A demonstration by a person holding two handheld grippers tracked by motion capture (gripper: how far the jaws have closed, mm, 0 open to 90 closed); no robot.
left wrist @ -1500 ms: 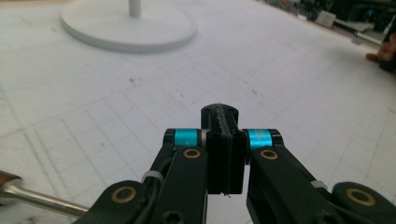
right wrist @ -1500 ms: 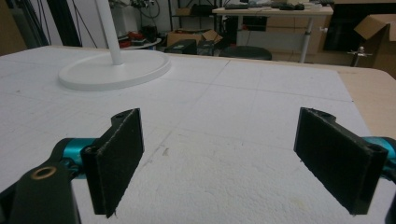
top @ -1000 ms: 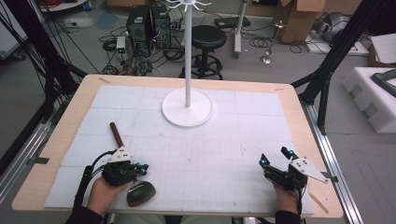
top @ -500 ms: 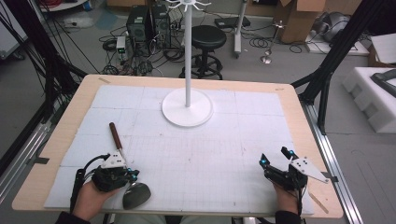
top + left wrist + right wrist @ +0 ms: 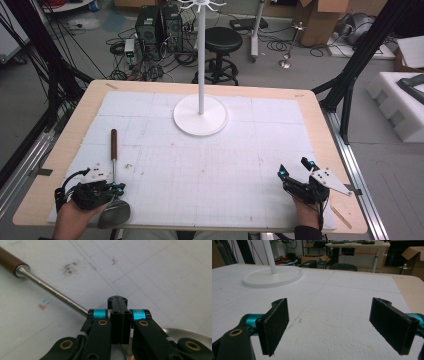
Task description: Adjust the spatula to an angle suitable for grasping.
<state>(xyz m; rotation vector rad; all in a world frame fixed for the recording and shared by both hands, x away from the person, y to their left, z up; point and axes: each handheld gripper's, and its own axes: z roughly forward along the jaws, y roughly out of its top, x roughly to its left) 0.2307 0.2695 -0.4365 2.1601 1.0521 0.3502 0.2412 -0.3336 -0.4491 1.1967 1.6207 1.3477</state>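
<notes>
A ladle lies on the white mat at the front left, with a brown handle (image 5: 114, 142), a thin steel shaft (image 5: 57, 296) and a steel bowl (image 5: 114, 214) at the table's front edge. My left gripper (image 5: 118, 188) lies across the shaft where it meets the bowl. Its jaws are shut, pad against pad (image 5: 117, 300), with nothing showing between them. The shaft runs under them, and I cannot tell whether they touch it. My right gripper (image 5: 292, 169) rests at the front right, open wide (image 5: 337, 320) and with nothing between its pads.
A white stand with a round base (image 5: 201, 120) and a thin pole rises at the back middle of the mat (image 5: 272, 276). The wooden table rim (image 5: 345, 165) borders the mat. Stool, boxes and cables stand on the floor beyond.
My left hand and gripper moved left along the front edge. The ladle's bowl swung left with them, so the ladle now lies nearly straight front to back. The right gripper stayed put.
</notes>
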